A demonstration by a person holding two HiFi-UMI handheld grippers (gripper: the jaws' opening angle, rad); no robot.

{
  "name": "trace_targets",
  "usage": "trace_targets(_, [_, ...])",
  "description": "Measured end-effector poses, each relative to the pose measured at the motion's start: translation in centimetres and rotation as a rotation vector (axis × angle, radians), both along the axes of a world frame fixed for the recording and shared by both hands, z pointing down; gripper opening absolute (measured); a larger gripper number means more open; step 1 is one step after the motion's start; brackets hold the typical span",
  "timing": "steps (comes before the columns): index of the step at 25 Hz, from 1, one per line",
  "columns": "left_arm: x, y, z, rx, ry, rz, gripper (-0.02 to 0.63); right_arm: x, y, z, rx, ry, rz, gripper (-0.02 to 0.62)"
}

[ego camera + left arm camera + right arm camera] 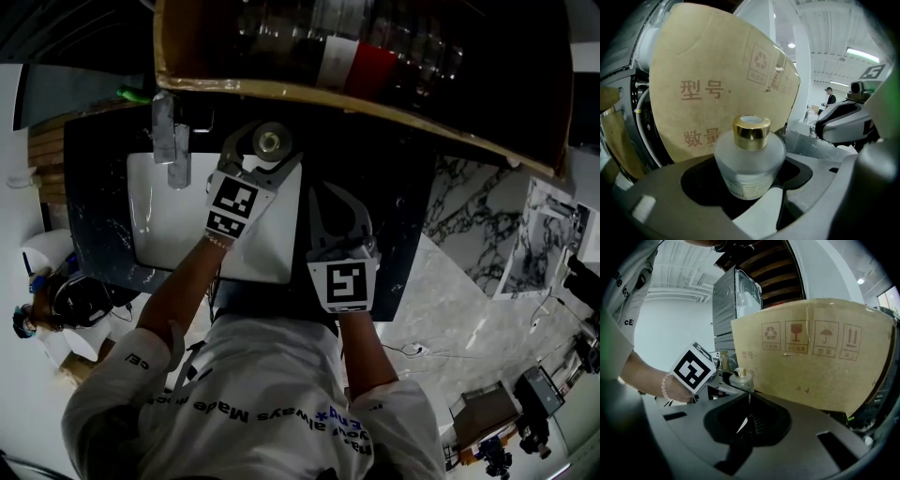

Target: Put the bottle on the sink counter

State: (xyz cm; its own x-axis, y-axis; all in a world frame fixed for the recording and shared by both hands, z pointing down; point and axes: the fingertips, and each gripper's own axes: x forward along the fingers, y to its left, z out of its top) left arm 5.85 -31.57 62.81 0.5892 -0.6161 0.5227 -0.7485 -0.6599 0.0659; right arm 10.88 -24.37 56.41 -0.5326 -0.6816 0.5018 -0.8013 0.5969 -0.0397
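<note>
A frosted glass bottle (749,171) with a gold cap (751,132) sits between the jaws of my left gripper (750,164), which is shut on its body. In the head view the bottle (270,142) hangs in my left gripper (267,141) over the far edge of the white sink basin (169,220), close under a cardboard box (281,89). My right gripper (321,192) hovers just to the right, above the dark counter (403,216). Its jaws meet at the tips with nothing between them. From the right gripper view (749,395), the bottle (740,378) shows ahead.
The big cardboard box (811,362) holds several bottles and overhangs the back of the counter. A chrome faucet (172,141) stands at the basin's far left. Marble-patterned floor (469,281) lies to the right. The person's arms and white shirt fill the lower middle.
</note>
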Motion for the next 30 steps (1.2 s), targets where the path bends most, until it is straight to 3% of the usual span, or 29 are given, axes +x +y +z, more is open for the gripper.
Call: trace_targets(30, [0.0, -0.6, 2.5, -0.01, -0.034, -0.011, 0.336, 1.1, 1.6, 1.2, -0.033, 0.011, 0.013, 0.015])
